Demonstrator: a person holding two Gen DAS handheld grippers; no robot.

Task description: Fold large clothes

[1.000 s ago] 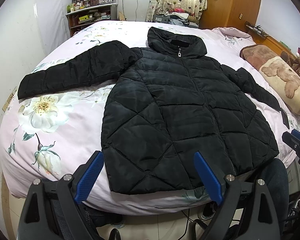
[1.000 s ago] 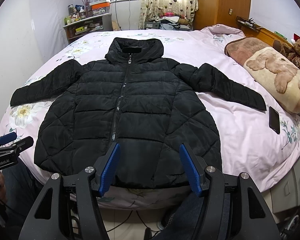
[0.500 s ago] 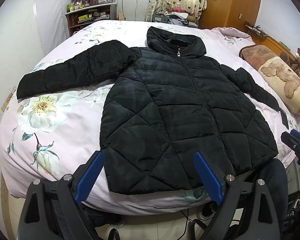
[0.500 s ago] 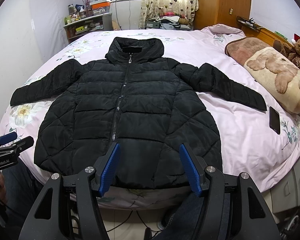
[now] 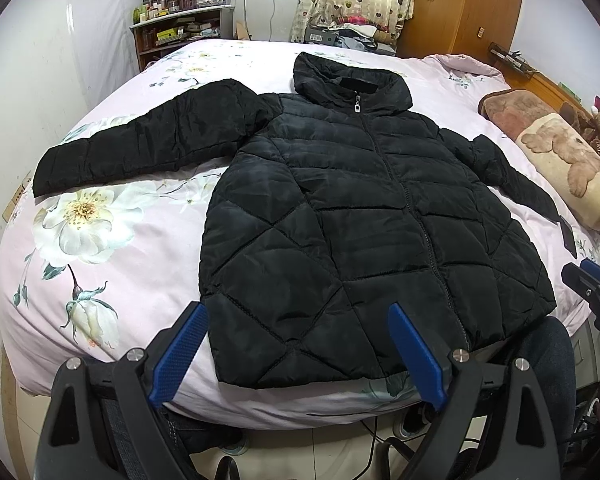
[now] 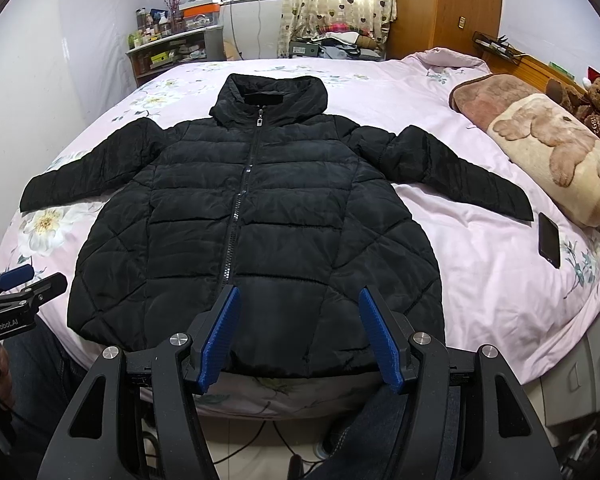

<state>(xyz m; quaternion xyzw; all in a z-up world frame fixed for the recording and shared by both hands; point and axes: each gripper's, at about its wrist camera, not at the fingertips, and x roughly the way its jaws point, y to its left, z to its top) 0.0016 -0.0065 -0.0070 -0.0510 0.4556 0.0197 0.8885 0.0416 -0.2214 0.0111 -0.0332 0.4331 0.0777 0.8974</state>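
Observation:
A black quilted hooded jacket (image 5: 352, 216) (image 6: 260, 216) lies flat and zipped on the bed, front up, both sleeves spread sideways, hem toward me. My left gripper (image 5: 296, 356) hovers open above the hem's left part, nothing between its blue pads. Over the middle of the hem, my right gripper (image 6: 300, 340) also stands open and empty. Each gripper shows at the edge of the other's view: the right gripper (image 5: 592, 292) at the right, the left gripper (image 6: 20, 292) at the left.
The bed (image 6: 480, 248) has a pink flowered sheet. A dark phone (image 6: 549, 239) lies by the right sleeve's cuff. A bear-print blanket roll (image 6: 556, 156) and plush bears sit at the right. A cluttered shelf (image 5: 180, 32) and a wardrobe stand behind. A person's jeans-clad legs show below the bed edge.

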